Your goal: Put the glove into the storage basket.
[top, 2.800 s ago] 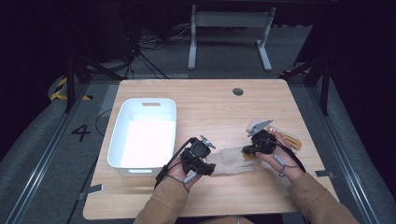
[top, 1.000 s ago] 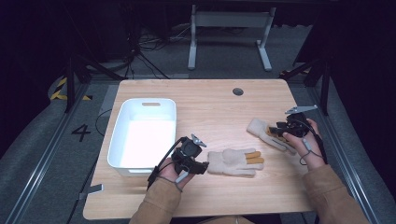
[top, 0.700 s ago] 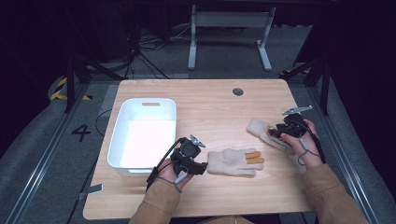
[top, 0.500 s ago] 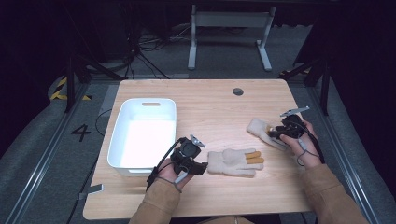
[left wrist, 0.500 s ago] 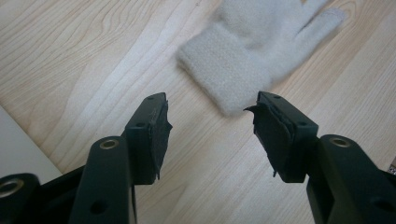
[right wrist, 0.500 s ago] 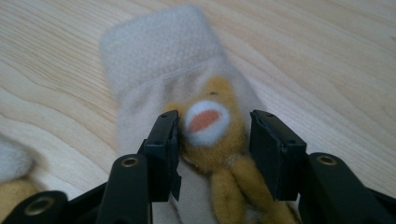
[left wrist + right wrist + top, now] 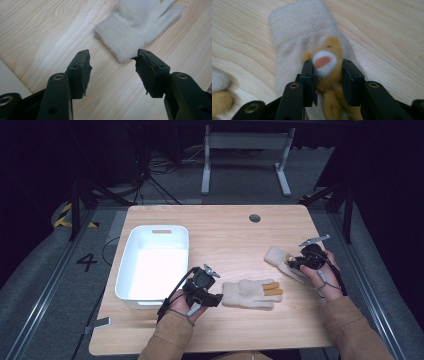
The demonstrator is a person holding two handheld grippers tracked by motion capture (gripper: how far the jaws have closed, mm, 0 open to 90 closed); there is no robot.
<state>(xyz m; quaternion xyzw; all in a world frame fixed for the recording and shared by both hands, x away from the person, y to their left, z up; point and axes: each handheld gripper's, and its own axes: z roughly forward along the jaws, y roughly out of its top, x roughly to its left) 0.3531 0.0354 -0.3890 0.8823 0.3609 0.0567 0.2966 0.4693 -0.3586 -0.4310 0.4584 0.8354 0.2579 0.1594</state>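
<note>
A cream knitted glove [image 7: 247,293] with tan fingertips lies flat near the table's front middle. My left gripper [image 7: 216,296] stands open just short of that glove's cuff [image 7: 135,27], with bare wood between its jaws [image 7: 112,56]. A second cream glove [image 7: 278,257] lies at the right. My right gripper [image 7: 291,262] reaches it from the right, and its jaws have just been closing. In the right gripper view the pads [image 7: 327,65] press on a tan plush part [image 7: 332,46] of this glove [image 7: 294,32], which has a white and orange patch.
A white plastic bin [image 7: 152,232] stands at the left of the wooden table [image 7: 225,235], close behind my left hand. A small round hole [image 7: 254,218] sits near the table's far edge. The surroundings beyond the table are dark floor and metal frames.
Since the earliest frame my right hand has gone from the table's middle to the right side, where the second glove now lies. Over the last second both hands have hardly shifted.
</note>
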